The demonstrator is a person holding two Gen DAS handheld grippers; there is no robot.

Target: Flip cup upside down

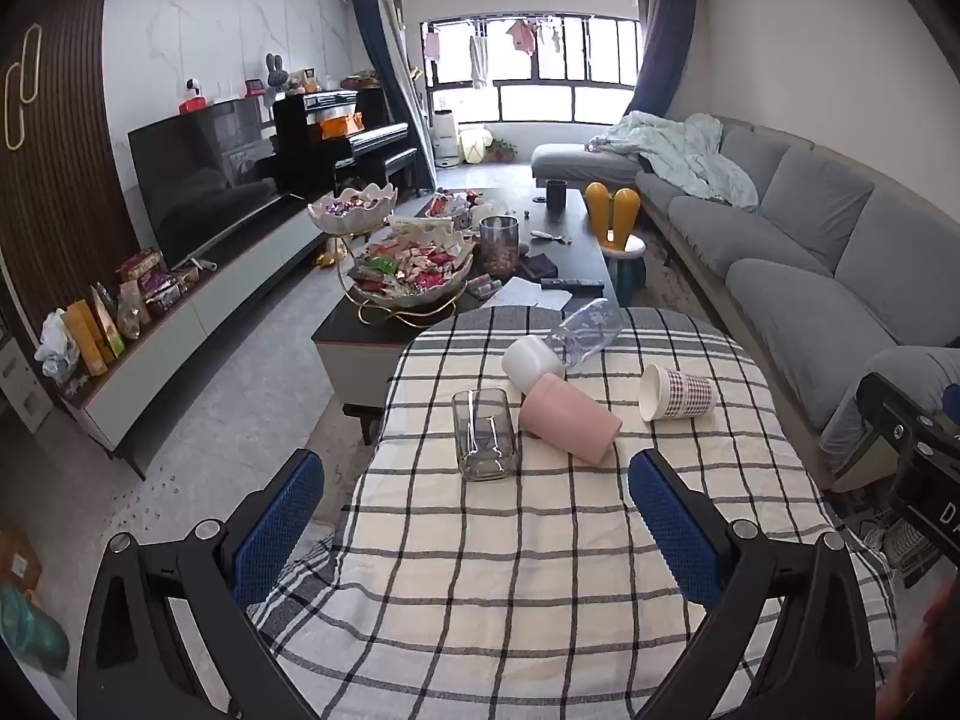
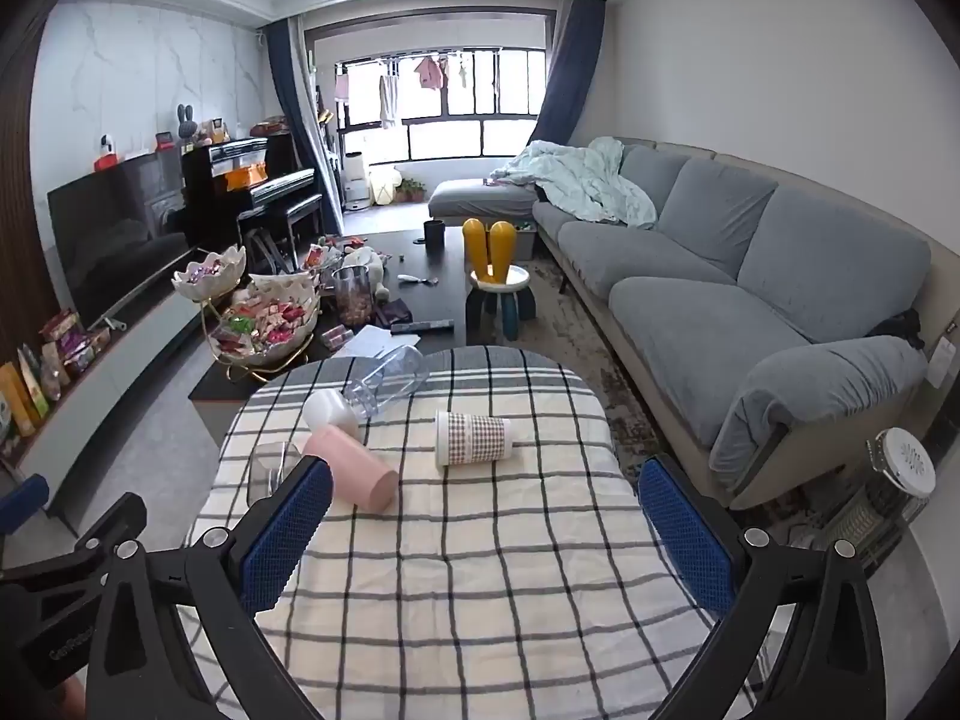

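Note:
Several cups lie on their sides on a checked tablecloth (image 1: pixel 510 570): a clear glass (image 1: pixel 485 443), a pink cup (image 1: pixel 569 425), a white cup (image 1: pixel 531 362), a clear plastic cup (image 1: pixel 591 330) and a patterned paper cup (image 1: pixel 678 393). They also show in the right wrist view: the glass (image 2: pixel 270 468), the pink cup (image 2: pixel 354 474), the white cup (image 2: pixel 329 411), the plastic cup (image 2: pixel 387 387), the paper cup (image 2: pixel 474 438). My left gripper (image 1: pixel 474 516) is open and empty, short of the glass. My right gripper (image 2: pixel 486 525) is open and empty, short of the paper cup.
Beyond the table stands a dark coffee table (image 1: pixel 576 240) with snack bowls (image 1: pixel 414 276) and a jar. A grey sofa (image 2: pixel 750 276) runs along the right. A TV unit (image 1: pixel 198 300) is at the left. A heater (image 2: pixel 888 492) stands at the right.

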